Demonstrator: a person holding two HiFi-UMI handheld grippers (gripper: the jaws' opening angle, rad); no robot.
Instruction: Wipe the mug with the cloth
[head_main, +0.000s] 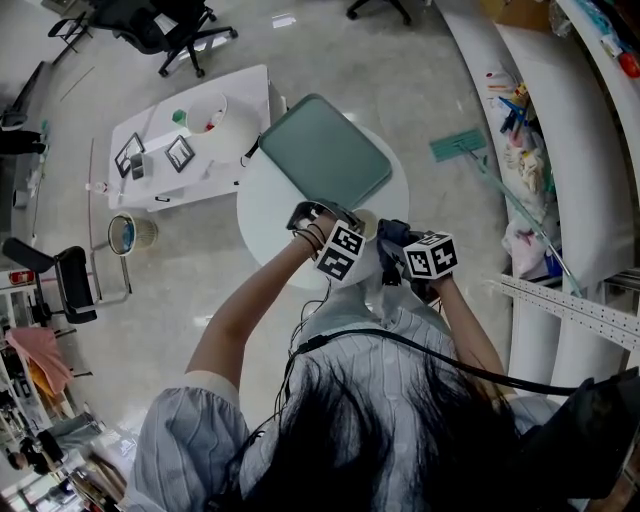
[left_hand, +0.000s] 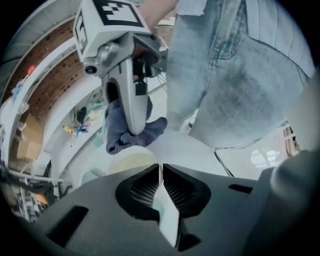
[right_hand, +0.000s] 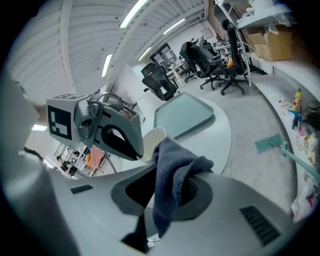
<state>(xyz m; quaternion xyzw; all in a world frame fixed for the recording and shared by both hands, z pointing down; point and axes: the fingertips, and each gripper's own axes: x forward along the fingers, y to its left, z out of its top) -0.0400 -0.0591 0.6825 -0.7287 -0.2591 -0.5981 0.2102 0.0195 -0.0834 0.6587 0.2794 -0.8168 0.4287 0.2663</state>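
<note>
Mug (left_hand: 131, 162) is clamped by its rim in the left hand-held gripper (left_hand: 160, 172), mostly hidden behind the jaws; cloth (right_hand: 175, 160) is pinched in the right hand-held gripper (right_hand: 166, 195), just beside the mug, above the desk (right_hand: 220, 135).

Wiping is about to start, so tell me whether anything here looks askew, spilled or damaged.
Nothing stands out. The left gripper is shut on the wall of the cream mug. The right gripper is shut on the dark cloth. No spill shows on the round table.
</note>
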